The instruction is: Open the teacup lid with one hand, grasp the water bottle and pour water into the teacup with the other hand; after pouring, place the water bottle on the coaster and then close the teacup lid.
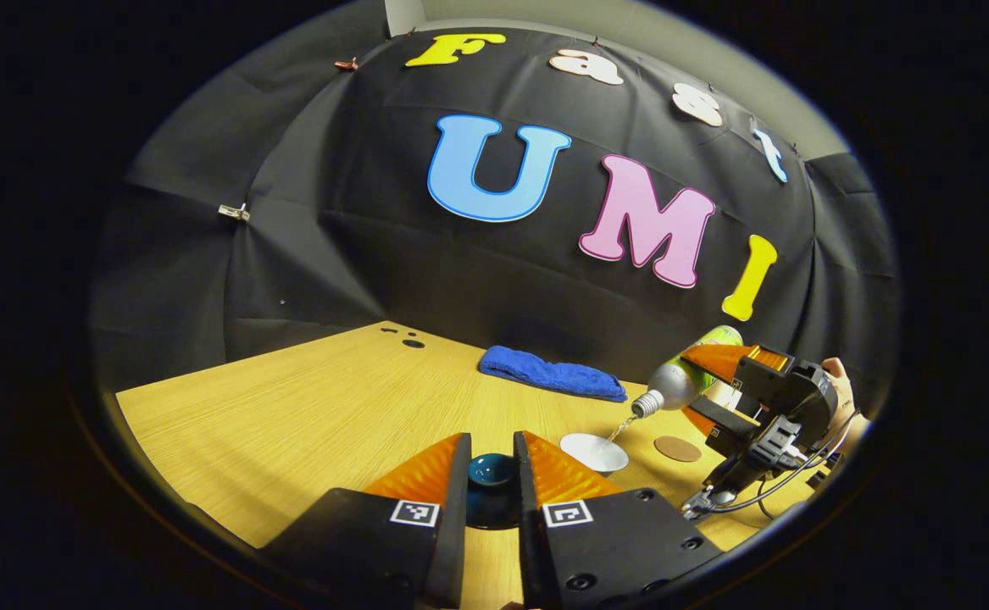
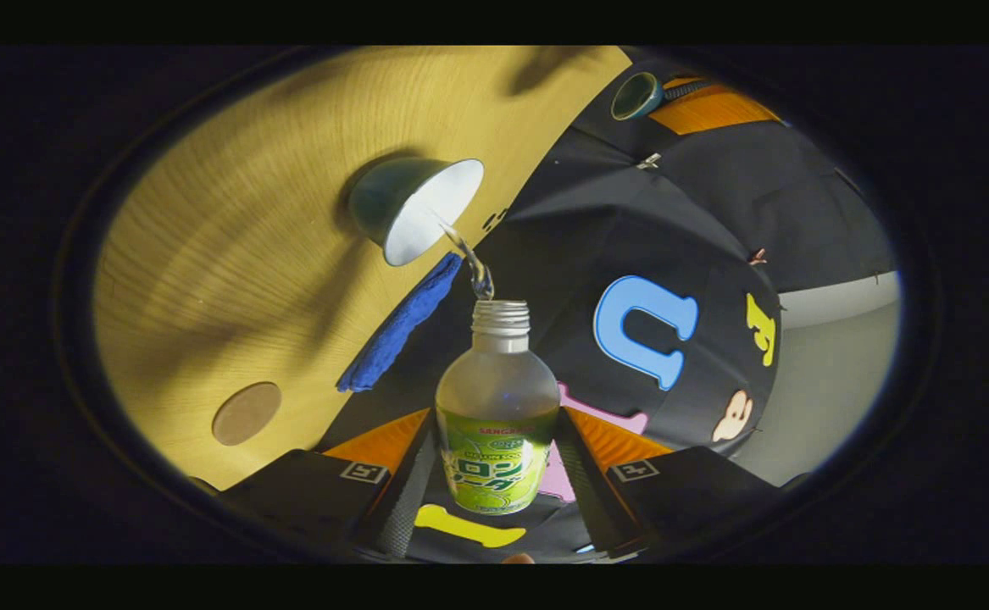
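In the left gripper view my left gripper (image 1: 492,440) is shut on the knob of the dark teal teacup lid (image 1: 491,470), held above the table. To the right stands the teacup (image 1: 594,451), lidless, white inside. My right gripper (image 1: 706,388) is shut on the water bottle (image 1: 676,383), tipped neck-down over the cup, and a thin stream of water (image 1: 621,428) falls in. In the right gripper view the uncapped, green-labelled bottle (image 2: 498,398) sits between my right gripper's (image 2: 497,417) fingers, and water (image 2: 470,263) runs into the teacup (image 2: 416,207). The lid (image 2: 636,95) shows far off.
A round brown coaster (image 1: 678,448) lies on the wooden table (image 1: 291,424) just right of the cup, also visible as the coaster (image 2: 246,413) in the right gripper view. A folded blue cloth (image 1: 552,373) lies by the back wall. A hand (image 1: 837,377) holds the right gripper.
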`<state>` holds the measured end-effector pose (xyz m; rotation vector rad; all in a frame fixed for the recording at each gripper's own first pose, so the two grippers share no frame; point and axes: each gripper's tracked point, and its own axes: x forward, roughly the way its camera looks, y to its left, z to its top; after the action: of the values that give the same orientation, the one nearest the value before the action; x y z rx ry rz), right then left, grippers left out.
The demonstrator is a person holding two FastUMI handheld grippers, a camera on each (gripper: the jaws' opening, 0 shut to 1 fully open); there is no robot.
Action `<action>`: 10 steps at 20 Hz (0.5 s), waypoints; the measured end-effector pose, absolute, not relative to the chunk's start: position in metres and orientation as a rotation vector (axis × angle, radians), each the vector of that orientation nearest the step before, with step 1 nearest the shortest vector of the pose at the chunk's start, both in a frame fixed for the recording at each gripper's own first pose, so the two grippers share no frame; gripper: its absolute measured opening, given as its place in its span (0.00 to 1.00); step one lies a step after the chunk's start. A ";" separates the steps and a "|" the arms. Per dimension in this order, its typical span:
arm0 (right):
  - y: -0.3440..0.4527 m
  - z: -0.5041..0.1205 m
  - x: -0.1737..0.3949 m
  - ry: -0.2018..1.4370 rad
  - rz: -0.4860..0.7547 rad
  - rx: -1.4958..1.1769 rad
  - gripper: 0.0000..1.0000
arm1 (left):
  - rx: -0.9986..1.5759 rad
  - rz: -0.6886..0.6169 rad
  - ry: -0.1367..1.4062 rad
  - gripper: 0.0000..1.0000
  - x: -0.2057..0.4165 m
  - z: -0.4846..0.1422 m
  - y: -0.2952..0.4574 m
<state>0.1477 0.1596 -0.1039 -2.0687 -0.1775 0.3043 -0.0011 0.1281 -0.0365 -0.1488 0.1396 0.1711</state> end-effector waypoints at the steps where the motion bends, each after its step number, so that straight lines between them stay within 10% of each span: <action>1: 0.161 -0.103 0.148 -0.194 0.301 -2.083 0.80 | -0.148 0.172 0.140 0.30 -0.002 -0.036 0.128; 10: 0.175 -0.080 0.154 -0.314 0.282 -2.185 0.80 | -0.148 0.169 0.137 0.30 -0.002 -0.036 0.128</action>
<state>0.1543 0.1748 -0.0795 -2.1851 -0.3136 0.2816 -0.0021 0.1276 -0.0358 -0.1482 0.1371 0.1689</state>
